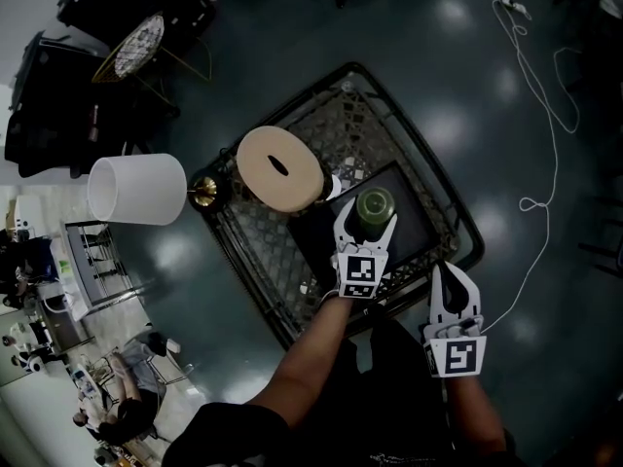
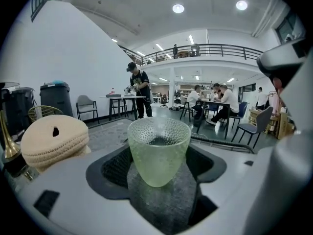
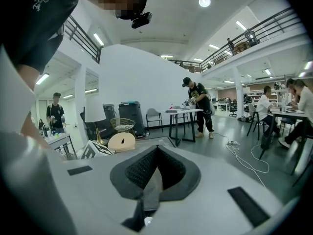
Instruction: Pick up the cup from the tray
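Two grippers show in the head view, each carrying one cube with square black-and-white markers. The left gripper [image 1: 367, 214] reaches over a square black wire-mesh table [image 1: 255, 230] with a raised rim, and its jaws pinch the single cup [image 1: 375, 205] by its sides, one white jaw on either side. In the left gripper view, the cup's wall meets the dark ribbed pads [image 2: 113, 166] to left and right. The cup is pale green translucent glass with a pebbled surface, wide at the round mouth and tapering to a narrow rounded base. It stands upright over the one dark, flat rectangular tray [image 1: 423, 227] that lies on the mesh; whether its base touches the tray cannot be told. The right gripper [image 1: 435, 272] hangs off the table's near corner over the glossy dark floor, its jaws pressed together to a point with nothing between them. Also on the mesh, just beside the tray, sits one beige knitted dome [image 1: 280, 168], round and ribbed, with a slot in its top. At the table's left corner stands one lamp [image 1: 136, 190] with a smooth white cylindrical shade and a shiny brass base. One thin white cable [image 1: 545, 115] loops across the floor to the right, well apart from the table.
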Demonstrator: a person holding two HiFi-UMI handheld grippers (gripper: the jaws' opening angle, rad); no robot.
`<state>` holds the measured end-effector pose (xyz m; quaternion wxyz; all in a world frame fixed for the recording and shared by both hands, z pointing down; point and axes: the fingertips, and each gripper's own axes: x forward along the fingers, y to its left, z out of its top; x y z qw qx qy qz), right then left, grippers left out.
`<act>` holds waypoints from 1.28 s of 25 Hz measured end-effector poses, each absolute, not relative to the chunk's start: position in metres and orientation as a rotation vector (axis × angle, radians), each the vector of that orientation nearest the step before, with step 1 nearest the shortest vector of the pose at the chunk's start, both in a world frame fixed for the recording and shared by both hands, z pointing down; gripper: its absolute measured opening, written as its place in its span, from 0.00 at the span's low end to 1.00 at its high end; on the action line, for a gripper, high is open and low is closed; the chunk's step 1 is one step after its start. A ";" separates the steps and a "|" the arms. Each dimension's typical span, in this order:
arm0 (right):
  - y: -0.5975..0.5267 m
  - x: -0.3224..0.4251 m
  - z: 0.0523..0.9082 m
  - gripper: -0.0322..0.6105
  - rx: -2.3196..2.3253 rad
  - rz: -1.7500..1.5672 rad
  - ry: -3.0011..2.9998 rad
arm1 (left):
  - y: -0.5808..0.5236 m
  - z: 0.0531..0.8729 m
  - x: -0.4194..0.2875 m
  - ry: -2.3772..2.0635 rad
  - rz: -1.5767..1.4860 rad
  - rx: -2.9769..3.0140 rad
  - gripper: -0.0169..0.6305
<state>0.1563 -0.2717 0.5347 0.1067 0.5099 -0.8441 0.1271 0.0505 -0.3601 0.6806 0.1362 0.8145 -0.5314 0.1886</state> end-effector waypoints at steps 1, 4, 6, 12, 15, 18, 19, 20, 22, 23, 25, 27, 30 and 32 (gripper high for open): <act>-0.271 0.157 0.536 0.06 1.498 0.379 -2.483 | -0.361 0.680 0.051 -1.534 0.547 2.365 0.56; -0.269 0.154 0.537 0.06 1.479 0.367 -2.501 | -0.362 0.681 0.051 -1.525 0.552 2.382 0.56; -0.267 0.152 0.538 0.06 1.478 0.364 -2.500 | -0.361 0.682 0.052 -1.524 0.556 2.393 0.56; -0.265 0.154 0.536 0.06 1.474 0.354 -2.493 | -0.363 0.678 0.053 -1.525 0.533 2.395 0.56; -0.267 0.156 0.532 0.06 1.505 0.357 -2.491 | -0.362 0.671 0.054 -1.536 0.501 2.403 0.56; -0.265 0.157 0.535 0.06 1.494 0.339 -2.497 | -0.362 0.659 0.053 -1.556 0.460 2.415 0.56; -0.264 0.157 0.534 0.06 1.491 0.329 -2.501 | -0.362 0.653 0.053 -1.561 0.444 2.422 0.56; -0.264 0.156 0.533 0.06 1.491 0.328 -2.500 | -0.362 0.647 0.053 -1.565 0.429 2.430 0.56; -0.262 0.155 0.534 0.06 1.482 0.338 -2.490 | -0.361 0.632 0.053 -1.576 0.400 2.444 0.56; -0.262 0.154 0.533 0.06 1.482 0.337 -2.494 | -0.361 0.624 0.052 -1.582 0.385 2.449 0.56; -0.264 0.150 0.528 0.06 1.488 0.324 -2.520 | -0.360 0.607 0.051 -1.590 0.360 2.457 0.56; -0.267 0.146 0.521 0.06 1.484 0.318 -2.530 | -0.356 0.589 0.049 -1.592 0.338 2.469 0.56; -0.268 0.140 0.513 0.06 1.486 0.315 -2.541 | -0.347 0.561 0.046 -1.602 0.309 2.489 0.56; -0.268 0.137 0.508 0.06 1.478 0.296 -2.562 | -0.338 0.543 0.043 -1.615 0.291 2.499 0.56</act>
